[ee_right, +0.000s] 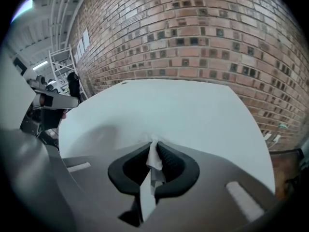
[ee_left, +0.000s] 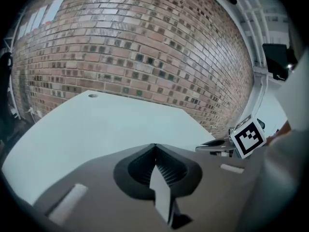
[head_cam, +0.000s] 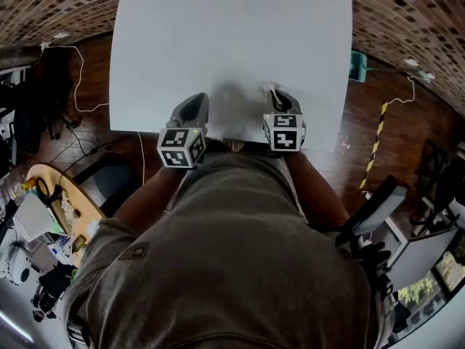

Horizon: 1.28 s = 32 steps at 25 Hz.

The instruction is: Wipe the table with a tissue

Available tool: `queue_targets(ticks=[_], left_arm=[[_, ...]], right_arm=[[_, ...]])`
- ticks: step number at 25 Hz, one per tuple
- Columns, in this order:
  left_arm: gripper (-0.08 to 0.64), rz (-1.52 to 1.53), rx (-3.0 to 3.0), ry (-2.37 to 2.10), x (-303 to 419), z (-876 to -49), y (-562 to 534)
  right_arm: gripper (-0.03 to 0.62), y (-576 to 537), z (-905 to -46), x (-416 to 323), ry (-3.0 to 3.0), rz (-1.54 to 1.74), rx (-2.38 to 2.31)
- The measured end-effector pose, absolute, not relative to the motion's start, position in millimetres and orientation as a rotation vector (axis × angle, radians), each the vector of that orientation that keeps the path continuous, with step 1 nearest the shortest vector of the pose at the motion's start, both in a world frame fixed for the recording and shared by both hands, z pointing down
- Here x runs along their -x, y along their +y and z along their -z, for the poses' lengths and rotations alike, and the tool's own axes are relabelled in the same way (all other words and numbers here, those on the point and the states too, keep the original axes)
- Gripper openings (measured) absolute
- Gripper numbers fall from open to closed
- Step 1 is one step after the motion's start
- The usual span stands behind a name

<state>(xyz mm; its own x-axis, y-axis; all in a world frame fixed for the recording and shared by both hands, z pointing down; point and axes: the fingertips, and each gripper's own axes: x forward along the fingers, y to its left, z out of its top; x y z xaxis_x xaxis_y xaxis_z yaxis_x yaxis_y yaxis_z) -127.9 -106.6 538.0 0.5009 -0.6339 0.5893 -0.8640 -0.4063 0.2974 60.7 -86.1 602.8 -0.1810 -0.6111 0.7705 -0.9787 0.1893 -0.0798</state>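
- The right gripper (ee_right: pixel 155 143) has its jaws pinching a white tissue (ee_right: pixel 154 159), with a tuft poking past the tips, low over the desk (head_cam: pixel 232 42) near its 5 o'clock edge.
- The left gripper (ee_left: pixel 154 148), near 7 o'clock, has its jaws pressed together on nothing.
- Wiping seems barely begun. The next move calls for pressing the tissue flat and sweeping toward 12 o'clock.
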Motion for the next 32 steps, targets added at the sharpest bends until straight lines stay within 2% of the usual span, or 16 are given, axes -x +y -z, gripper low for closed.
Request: queue_targets(ticks=[9,24,32], left_arm=[[0.002,-0.53,-2.199,-1.19,114,-538,-110],[0.002,-0.509,-2.134,-1.299,170,-534,-94],[0.002,-0.519,-2.162,-1.258,154,-537,-95]], right_arm=[[0.033,-78,-604,-102,-1.782,-0.815,-1.592],[0.034,-78,-602,10,-1.969,-0.773,-1.36],[0.034,-76,-604,-16,-1.928,-0.775,-1.42]])
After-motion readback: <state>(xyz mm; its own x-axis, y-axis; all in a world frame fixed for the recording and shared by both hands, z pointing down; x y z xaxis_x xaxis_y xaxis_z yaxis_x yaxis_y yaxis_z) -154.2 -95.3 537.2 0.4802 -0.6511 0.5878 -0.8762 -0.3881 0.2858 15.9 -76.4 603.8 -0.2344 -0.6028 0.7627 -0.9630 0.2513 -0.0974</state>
